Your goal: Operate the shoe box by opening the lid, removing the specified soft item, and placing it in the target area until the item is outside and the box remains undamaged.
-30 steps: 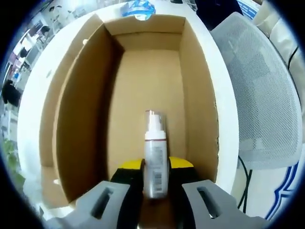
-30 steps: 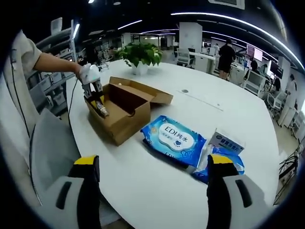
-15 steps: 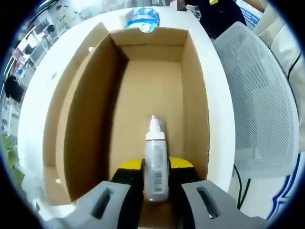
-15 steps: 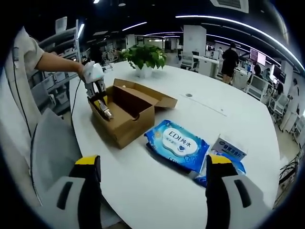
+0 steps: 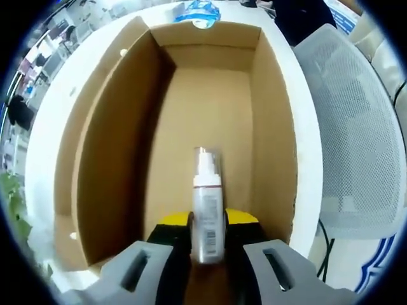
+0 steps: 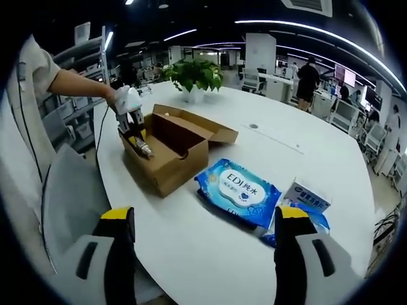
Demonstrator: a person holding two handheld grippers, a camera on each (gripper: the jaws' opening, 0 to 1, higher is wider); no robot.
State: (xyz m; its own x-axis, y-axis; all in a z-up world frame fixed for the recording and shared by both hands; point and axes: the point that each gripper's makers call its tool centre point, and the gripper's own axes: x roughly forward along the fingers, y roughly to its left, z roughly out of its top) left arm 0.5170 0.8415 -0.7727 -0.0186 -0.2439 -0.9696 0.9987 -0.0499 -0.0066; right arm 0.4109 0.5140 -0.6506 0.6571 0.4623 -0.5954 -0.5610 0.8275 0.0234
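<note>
In the left gripper view my left gripper [image 5: 208, 223] is shut on a small white spray bottle [image 5: 207, 203], held inside the open brown shoe box [image 5: 108, 146]. The bottle points along the box floor, nozzle away from me. In the right gripper view the same box [image 6: 166, 166] stands on the white table [image 6: 210, 248] with its lid [image 6: 206, 129] folded back; the left gripper [image 6: 135, 141], held by a person's gloved hand [image 6: 125, 100], reaches into its near end. My right gripper [image 6: 202, 219] hangs open above the table, nothing between its fingers.
A blue wet-wipes pack [image 6: 238, 189] and a smaller blue-white packet [image 6: 304, 197] lie on the table right of the box. A potted plant [image 6: 193, 76] stands behind it. A grey mesh chair [image 5: 353, 133] is beside the table edge. People stand in the far office.
The left gripper with the bottle has dipped slightly lower into the box. The right gripper stays open, its view barely shifted.
</note>
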